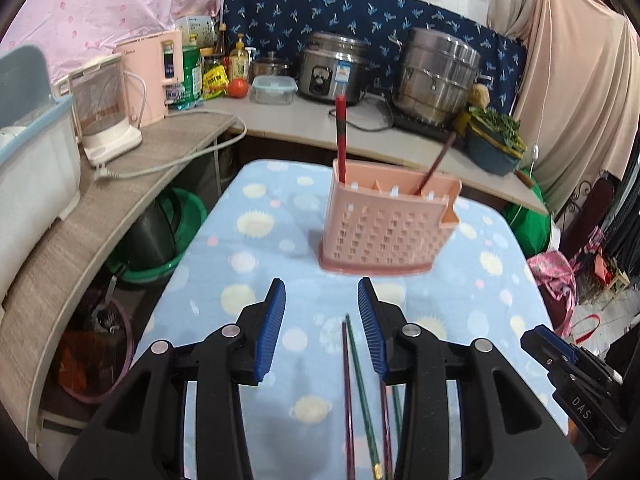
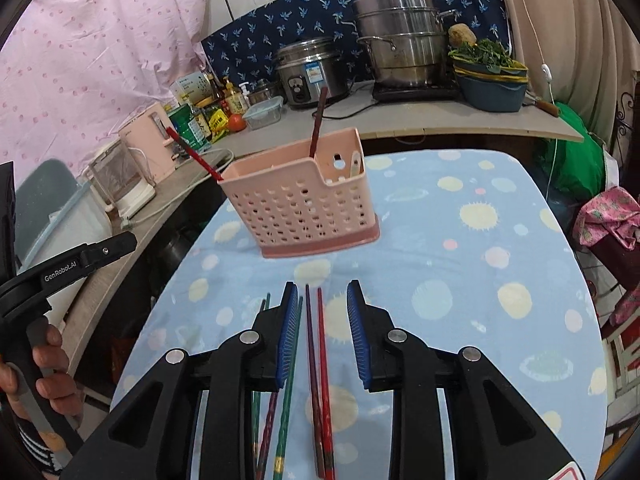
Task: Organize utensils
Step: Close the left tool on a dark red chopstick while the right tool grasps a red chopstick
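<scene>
Below both grippers, loose chopsticks (image 2: 320, 360) lay side by side on the surface (image 2: 460, 240), which was covered by a pale blue cloth with yellow spots. In the right wrist view, the right gripper (image 2: 322, 292) hovered over them with its jaws partly apart, a dark chopstick and a red one showing in the gap without touching the blue pads, and green ones (image 2: 286, 400) lay just beside and partly under the left-hand finger. The left gripper (image 1: 322, 286) likewise stood partly open over the cloth, gripping nothing, with a maroon and a green chopstick (image 1: 362, 380) visible between its fingers.

Farther along the cloth stood the pink perforated holder (image 1: 386, 232), upright, already holding two chopsticks: a red one (image 1: 341, 140) in one end compartment and a dark one (image 1: 434, 168) leaning in another. A hand (image 2: 24, 376) gripped the other tool's handle at the left edge of the right wrist view.
</scene>
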Demonstrator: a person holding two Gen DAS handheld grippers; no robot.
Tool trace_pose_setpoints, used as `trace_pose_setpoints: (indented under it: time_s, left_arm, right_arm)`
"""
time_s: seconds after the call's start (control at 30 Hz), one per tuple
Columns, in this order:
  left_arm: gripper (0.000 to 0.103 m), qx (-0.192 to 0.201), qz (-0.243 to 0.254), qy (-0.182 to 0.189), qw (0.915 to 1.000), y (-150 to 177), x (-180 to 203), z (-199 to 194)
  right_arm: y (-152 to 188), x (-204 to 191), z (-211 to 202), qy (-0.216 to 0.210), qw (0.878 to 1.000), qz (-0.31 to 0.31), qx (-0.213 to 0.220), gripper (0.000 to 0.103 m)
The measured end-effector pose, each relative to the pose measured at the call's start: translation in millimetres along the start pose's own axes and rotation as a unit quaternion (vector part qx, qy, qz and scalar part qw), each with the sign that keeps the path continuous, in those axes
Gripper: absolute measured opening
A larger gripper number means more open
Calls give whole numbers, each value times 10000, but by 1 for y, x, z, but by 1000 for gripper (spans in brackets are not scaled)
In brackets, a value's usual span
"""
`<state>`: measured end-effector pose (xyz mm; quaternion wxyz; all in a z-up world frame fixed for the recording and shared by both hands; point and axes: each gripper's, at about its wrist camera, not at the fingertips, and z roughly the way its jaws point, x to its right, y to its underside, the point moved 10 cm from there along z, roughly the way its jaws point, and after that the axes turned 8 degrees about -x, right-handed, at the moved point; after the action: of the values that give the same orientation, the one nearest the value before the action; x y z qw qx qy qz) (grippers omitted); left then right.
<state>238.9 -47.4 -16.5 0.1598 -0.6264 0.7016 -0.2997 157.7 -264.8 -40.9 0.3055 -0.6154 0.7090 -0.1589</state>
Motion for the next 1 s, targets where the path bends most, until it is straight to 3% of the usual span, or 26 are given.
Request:
trace_pose_setpoints:
  time_s: [0.3, 0.5, 0.77, 1.0]
  left_arm:
    - [36, -602, 37, -116, 9981, 80, -9, 20]
    - [36, -957, 108, -150, 9952, 124, -11, 29]
    - [36, -1281, 241, -134, 9914, 162, -5, 37]
    - [44, -1377, 400, -68, 9896, 174, 6, 37]
  right_arm:
    - [79, 6, 18, 51, 9982, 82, -599, 26]
    - [115, 5, 25, 77, 9963, 54, -852, 26]
    - [148, 3, 33, 130, 9936, -36, -1120, 26]
    - [161, 5, 39, 176, 9921, -44, -1242, 26]
